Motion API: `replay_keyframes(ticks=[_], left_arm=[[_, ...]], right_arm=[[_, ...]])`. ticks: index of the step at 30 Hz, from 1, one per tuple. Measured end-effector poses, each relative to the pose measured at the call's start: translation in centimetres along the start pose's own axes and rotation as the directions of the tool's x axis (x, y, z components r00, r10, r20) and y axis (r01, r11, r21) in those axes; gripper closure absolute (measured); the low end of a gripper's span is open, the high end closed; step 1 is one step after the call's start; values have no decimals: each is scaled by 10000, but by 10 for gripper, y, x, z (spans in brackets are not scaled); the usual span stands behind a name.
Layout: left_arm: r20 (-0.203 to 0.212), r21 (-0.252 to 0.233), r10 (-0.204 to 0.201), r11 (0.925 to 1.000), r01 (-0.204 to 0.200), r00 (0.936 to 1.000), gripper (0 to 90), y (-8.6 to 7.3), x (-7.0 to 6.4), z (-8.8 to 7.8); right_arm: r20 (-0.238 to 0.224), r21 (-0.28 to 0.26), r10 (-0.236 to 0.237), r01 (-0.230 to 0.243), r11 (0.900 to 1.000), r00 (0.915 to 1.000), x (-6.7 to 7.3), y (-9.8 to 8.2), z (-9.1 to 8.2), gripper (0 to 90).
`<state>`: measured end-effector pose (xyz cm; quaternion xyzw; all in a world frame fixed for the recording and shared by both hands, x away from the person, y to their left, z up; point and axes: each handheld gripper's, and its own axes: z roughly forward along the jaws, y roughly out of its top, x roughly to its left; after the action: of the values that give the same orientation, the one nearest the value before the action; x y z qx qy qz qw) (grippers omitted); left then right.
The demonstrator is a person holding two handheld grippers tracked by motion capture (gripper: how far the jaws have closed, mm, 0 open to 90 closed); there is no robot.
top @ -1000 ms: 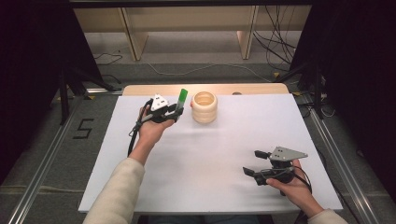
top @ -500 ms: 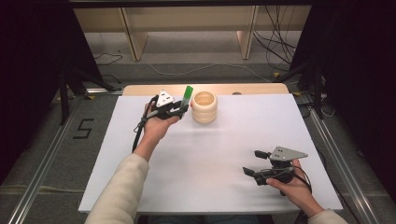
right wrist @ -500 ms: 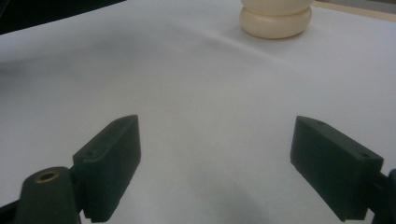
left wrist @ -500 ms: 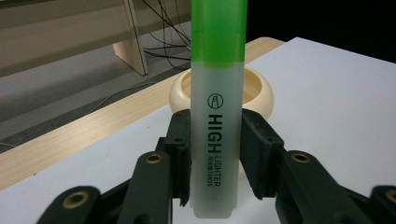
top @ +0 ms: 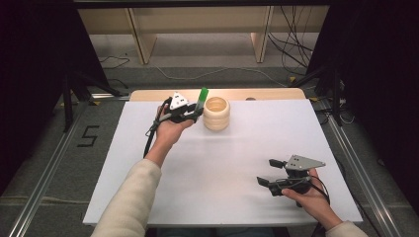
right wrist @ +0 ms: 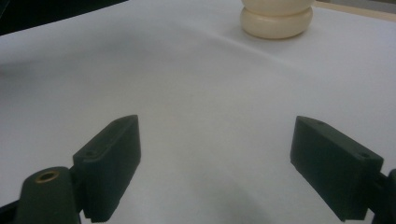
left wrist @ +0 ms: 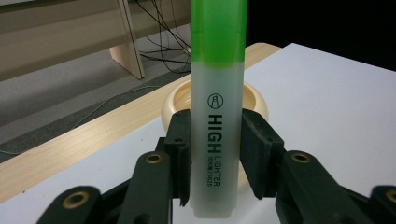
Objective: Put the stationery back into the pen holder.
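Note:
A green-capped highlighter [left wrist: 216, 107] with a translucent white barrel stands upright between the jaws of my left gripper [left wrist: 215, 158], which is shut on it. In the high view the left gripper [top: 194, 114] holds the highlighter [top: 202, 97] just left of a cream ridged holder [top: 217, 113] near the table's far edge. The holder's open rim [left wrist: 252, 100] shows right behind the pen. My right gripper [top: 271, 172] rests low at the near right of the white table top [top: 237, 163], open and with nothing between its jaws; the right gripper [right wrist: 217, 163] faces the distant holder [right wrist: 276, 16].
A bare wooden strip [top: 267, 94] runs along the table's far edge. Wooden shelf legs [top: 139, 37] and cables [top: 291, 34] lie on the floor beyond. Metal rails [top: 44, 187] flank the table on both sides.
My left gripper has carried the highlighter a little to the right, closer to the cream holder. The right gripper has stayed where it was.

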<state>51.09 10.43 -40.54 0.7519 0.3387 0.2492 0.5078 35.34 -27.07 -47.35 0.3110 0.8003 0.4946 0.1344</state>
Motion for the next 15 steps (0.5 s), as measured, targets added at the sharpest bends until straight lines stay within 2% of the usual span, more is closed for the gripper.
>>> replay_keyframes(ticks=[15], left_arm=[[112,-101,-19,9999,20,9999,663,7,-3,9]], right_arm=[[-31,-18,-103,103,9999,9999,-1,0,1,172]])
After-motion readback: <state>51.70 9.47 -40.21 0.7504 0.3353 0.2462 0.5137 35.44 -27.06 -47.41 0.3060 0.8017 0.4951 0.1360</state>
